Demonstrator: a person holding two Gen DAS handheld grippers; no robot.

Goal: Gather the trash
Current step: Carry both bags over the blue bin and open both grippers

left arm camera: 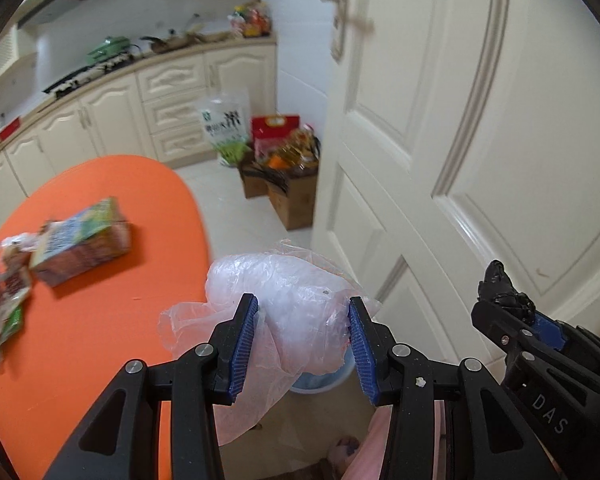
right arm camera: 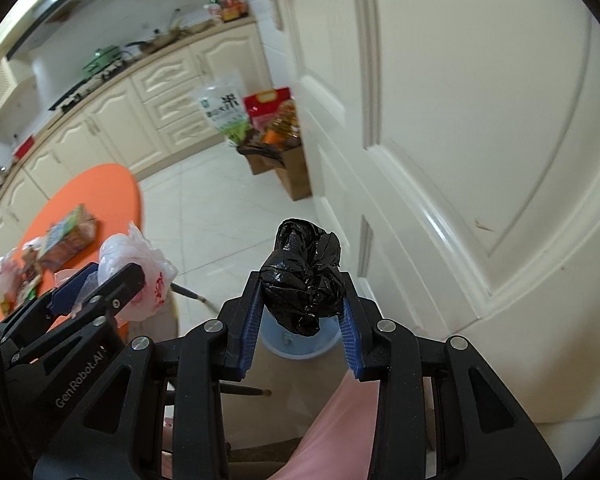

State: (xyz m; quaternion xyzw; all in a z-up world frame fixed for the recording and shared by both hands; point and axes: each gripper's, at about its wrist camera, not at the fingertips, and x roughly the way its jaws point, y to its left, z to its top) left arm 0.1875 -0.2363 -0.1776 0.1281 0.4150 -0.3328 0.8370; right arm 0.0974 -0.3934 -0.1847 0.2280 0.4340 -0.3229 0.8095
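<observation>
My left gripper (left arm camera: 303, 308) is shut on a crumpled clear plastic bag (left arm camera: 288, 296), its blue pads (left arm camera: 246, 344) pressing both sides. It hangs past the orange table's edge, over a pale blue trash bin (left arm camera: 320, 380) on the floor. My right gripper (right arm camera: 302, 284) is shut on a scrunched black plastic bag (right arm camera: 304, 276), directly above the same bin (right arm camera: 300, 340). In the left wrist view the right gripper (left arm camera: 508, 292) shows at the right with the black bag (left arm camera: 498, 276). The right wrist view shows the left gripper (right arm camera: 100, 280) holding the clear bag (right arm camera: 136, 264), which has red print.
A snack carton (left arm camera: 82, 240) and loose wrappers (left arm camera: 8, 292) lie on the orange table (left arm camera: 100, 320). A cream door (left arm camera: 460, 140) stands close on the right. Cardboard boxes with groceries (left arm camera: 288, 176) sit against kitchen cabinets (left arm camera: 112, 120). A pink-clad leg (right arm camera: 332, 432) is below.
</observation>
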